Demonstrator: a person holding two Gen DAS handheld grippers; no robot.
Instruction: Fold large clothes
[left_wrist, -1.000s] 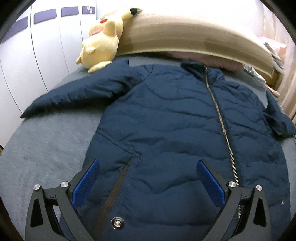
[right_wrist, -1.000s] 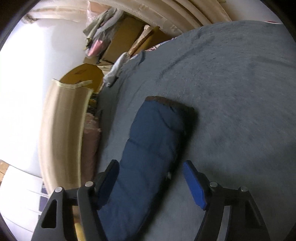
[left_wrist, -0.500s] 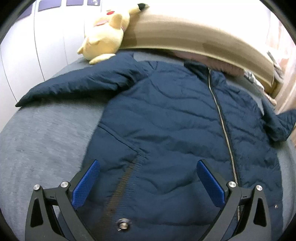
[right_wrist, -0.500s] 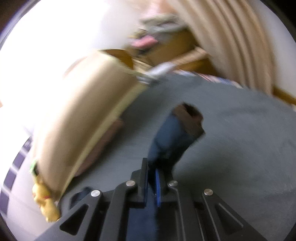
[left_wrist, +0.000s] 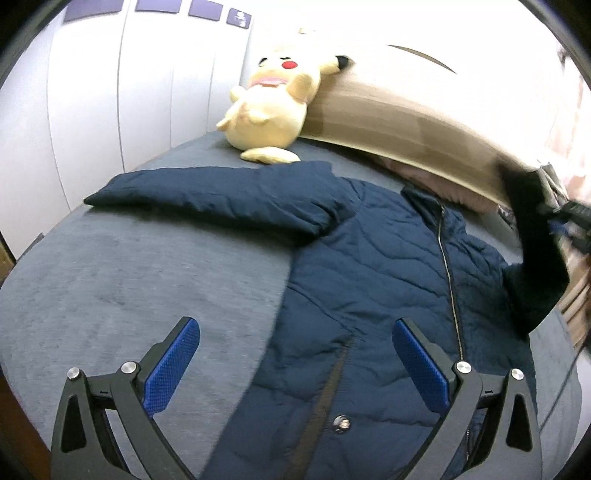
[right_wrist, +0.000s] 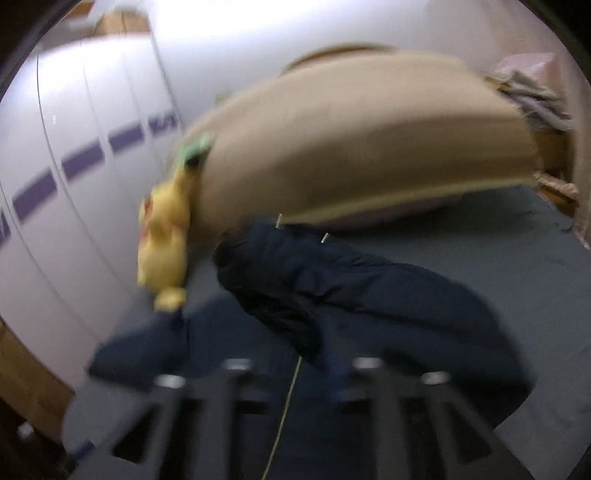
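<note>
Nearest the left wrist camera, the left gripper (left_wrist: 295, 363) hangs with its blue-padded jaws spread wide and nothing between them; its left finger (left_wrist: 173, 365) is over bare bedding, its right finger over the garment's hem. Under it the navy quilted puffer jacket (left_wrist: 369, 295) lies face up and zipped on the grey fabric-covered bed (left_wrist: 129, 280), with a metal snap button (left_wrist: 341, 424) near the hem at about 6 o'clock. One sleeve stretches flat toward 10 o'clock. The other sleeve (left_wrist: 532, 251) is lifted off the bed at 3 o'clock, beside the blurred right gripper (left_wrist: 570, 221). In the right wrist view that gripper's jaws are opening, and the lifted sleeve drapes across in front of them; motion blur hides whether the pads touch the cloth. Farther off, at 12 o'clock, a yellow plush toy with red cheeks (left_wrist: 273, 107) leans against the tan curved headboard (left_wrist: 406, 122). Behind stand white wardrobe doors with purple bars (left_wrist: 110, 92).
</note>
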